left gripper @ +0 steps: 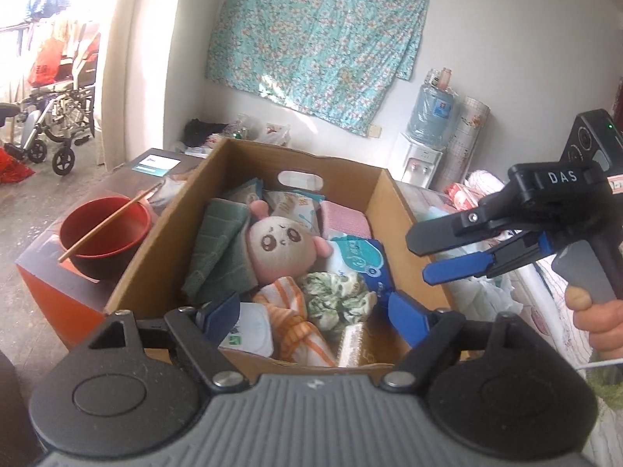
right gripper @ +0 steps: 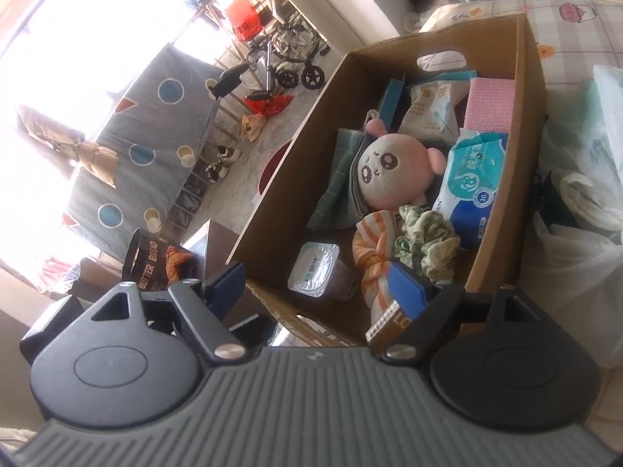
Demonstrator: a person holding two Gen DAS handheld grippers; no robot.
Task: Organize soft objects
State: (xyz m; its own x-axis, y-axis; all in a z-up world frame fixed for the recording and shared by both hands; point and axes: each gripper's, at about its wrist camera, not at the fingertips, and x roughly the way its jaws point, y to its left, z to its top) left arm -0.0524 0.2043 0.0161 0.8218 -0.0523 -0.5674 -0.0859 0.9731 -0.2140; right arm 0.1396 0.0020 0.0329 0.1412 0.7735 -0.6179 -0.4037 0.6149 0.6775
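Note:
An open cardboard box (left gripper: 171, 229) (right gripper: 288, 163) holds a pink plush doll (left gripper: 282, 247) (right gripper: 389, 171), a green towel (left gripper: 218, 249) (right gripper: 335, 194), an orange-striped cloth (left gripper: 296, 319) (right gripper: 370, 249), a green-and-white scrunchie (left gripper: 338, 295) (right gripper: 424, 241), a blue wet-wipes pack (left gripper: 362, 260) (right gripper: 475, 179) and a pink cloth (left gripper: 344, 220) (right gripper: 490, 103). My left gripper (left gripper: 311, 313) hovers open over the box's near end, gripping nothing. My right gripper (left gripper: 426, 257) (right gripper: 317, 284) is open too, above the box's right wall in the left wrist view, with nothing between its fingers.
A foil-lidded cup (right gripper: 315, 268) and snack packets (right gripper: 430, 111) also lie in the box. A red bowl (left gripper: 105, 229) with a chopstick stands left of the box on a low stand. Plastic bags (right gripper: 576, 194), a water dispenser (left gripper: 424, 155) and a wheelchair (left gripper: 58, 124) surround it. A hand (left gripper: 599, 311) grips the right tool.

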